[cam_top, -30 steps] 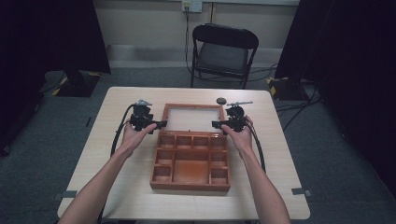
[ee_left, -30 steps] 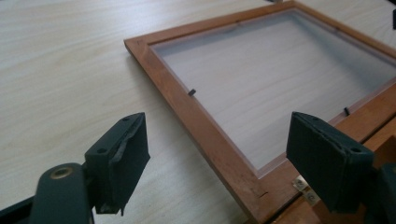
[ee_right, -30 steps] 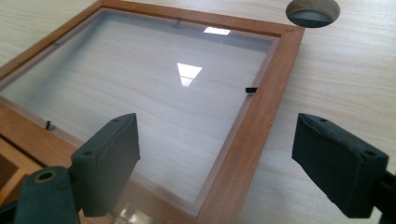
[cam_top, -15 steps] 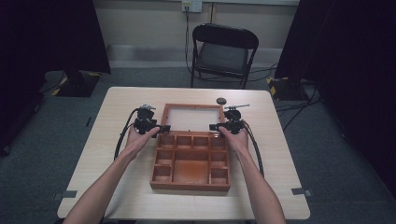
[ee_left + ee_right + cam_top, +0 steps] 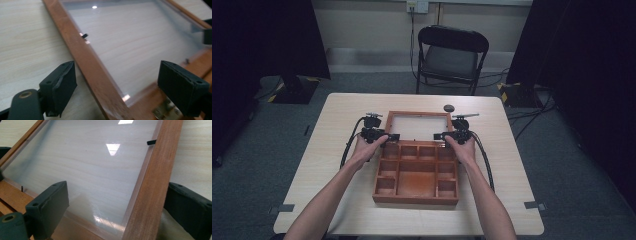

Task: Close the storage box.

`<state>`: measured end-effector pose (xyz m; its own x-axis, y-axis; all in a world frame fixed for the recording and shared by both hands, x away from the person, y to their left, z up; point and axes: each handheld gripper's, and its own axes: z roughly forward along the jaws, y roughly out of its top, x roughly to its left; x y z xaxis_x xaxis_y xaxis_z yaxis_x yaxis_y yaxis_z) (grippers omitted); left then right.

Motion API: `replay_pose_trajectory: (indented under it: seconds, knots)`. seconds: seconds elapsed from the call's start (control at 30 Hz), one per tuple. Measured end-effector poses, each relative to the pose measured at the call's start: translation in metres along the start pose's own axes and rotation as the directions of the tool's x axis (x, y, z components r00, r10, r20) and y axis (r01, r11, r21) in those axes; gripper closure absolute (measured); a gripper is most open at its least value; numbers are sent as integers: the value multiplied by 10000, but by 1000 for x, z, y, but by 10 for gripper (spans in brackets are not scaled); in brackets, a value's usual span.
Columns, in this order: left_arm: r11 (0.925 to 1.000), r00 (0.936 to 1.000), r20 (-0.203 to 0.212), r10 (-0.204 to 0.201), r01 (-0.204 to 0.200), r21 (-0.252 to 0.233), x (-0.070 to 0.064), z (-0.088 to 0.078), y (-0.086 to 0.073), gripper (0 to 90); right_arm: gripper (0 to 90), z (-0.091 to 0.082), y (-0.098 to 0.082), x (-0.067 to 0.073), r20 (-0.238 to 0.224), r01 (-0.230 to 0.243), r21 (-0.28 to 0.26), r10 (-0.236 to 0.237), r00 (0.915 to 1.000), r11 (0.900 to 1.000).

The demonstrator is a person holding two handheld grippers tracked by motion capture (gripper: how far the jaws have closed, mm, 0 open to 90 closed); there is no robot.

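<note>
A wooden box (image 5: 414, 199) with several compartments lies in the middle of the table. Its glass-paned lid (image 5: 417, 114) is folded back flat on the table behind it. My left gripper (image 5: 393, 136) is at the lid's left side near the hinge, and my right gripper (image 5: 439, 136) is at its right side. In the left gripper view the left gripper (image 5: 122, 85) is open, its jaws straddling the lid's side rail (image 5: 87, 65). In the right gripper view the right gripper (image 5: 117, 210) is open astride the other rail (image 5: 155, 182). The pane (image 5: 87, 162) reflects ceiling lights.
A small dark round object (image 5: 448, 107) lies on the table (image 5: 337, 150) just behind the lid. A folding chair (image 5: 452, 55) stands beyond the far edge. A metal hinge (image 5: 165, 112) joins lid and box. Cables trail from both grippers along the forearms.
Both grippers have moved inward and a little toward the person, from beside the lid onto its side rails near the hinge. The box and lid have not moved.
</note>
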<state>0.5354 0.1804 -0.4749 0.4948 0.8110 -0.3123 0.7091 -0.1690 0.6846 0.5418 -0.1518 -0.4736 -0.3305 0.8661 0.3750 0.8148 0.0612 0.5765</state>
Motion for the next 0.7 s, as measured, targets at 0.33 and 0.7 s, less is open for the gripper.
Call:
replay_pose_trajectory:
  seconds: [0.33, 0.7]
  knots:
    - [9978, 9978, 327, -583, 572, 334, 1, 5, 2, 96, 70, 0, 1, 3, -95, 167, 191, -165, 9998, 9997]
    - [9940, 9903, 923, -1035, 997, 450, 6, 8, 1, 119, 74, -1, -1, 3, -118, 277, 87, -276, 9996, 9996]
